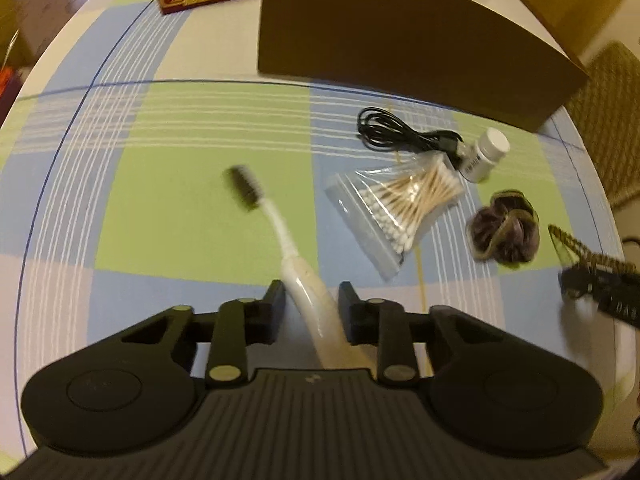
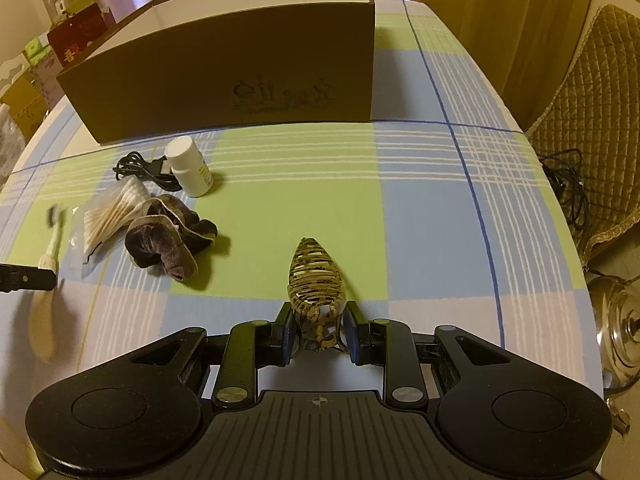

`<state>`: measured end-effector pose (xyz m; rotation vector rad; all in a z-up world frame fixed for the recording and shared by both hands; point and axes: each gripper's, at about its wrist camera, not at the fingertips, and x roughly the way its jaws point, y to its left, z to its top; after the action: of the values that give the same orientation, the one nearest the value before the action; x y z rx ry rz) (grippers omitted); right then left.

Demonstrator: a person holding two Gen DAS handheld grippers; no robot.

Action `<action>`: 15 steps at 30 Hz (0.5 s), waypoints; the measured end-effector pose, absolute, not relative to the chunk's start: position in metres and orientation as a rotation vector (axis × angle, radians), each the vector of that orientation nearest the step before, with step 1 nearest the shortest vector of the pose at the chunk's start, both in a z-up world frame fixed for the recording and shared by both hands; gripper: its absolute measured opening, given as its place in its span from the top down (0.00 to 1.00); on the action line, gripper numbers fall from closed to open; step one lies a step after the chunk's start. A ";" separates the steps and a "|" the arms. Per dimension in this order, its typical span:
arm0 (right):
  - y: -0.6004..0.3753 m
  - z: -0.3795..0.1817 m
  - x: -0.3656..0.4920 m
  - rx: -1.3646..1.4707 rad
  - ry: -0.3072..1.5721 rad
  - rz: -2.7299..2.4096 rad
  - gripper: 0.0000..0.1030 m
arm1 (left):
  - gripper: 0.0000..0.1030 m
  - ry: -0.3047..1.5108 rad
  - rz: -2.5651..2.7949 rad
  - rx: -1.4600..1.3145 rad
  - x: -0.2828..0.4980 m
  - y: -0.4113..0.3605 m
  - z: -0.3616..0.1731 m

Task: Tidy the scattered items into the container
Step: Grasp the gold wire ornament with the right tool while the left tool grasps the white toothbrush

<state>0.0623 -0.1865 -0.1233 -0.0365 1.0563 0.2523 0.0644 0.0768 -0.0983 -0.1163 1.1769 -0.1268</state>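
- The left tongs (image 1: 310, 300) are clamped on a smooth white toothbrush (image 1: 280, 232), its dark bristles pointing to 11 o'clock.
- The right tongs (image 2: 318, 330) are clamped on a ribbed, speckled hair claw (image 2: 316, 276), pointing to 12 o'clock.
- The brown cardboard box (image 2: 224, 76) stands on the checked surface (image 2: 420, 208), open on top, at 11 o'clock.

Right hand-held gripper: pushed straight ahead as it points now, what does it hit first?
Probably the brown box. The right hand-held gripper holds a hair claw clip, and beyond the clip only bare tablecloth shows before the box wall. Depth is unclear.
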 end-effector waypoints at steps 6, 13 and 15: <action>-0.186 -0.123 0.059 -0.050 1.055 0.269 0.57 | 0.77 1.169 -0.131 -0.057 0.061 0.085 -0.096; -0.183 -0.118 0.052 -0.076 0.995 0.272 0.18 | 0.76 1.151 -0.139 0.058 0.063 0.068 -0.102; -0.184 -0.119 0.053 -0.073 0.992 0.267 0.18 | 0.79 1.144 -0.146 0.106 0.062 0.062 -0.103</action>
<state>0.0528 -0.1839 -0.1192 -0.0731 0.9922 0.2669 0.0624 0.0616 -0.1032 0.1057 1.1444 -0.1464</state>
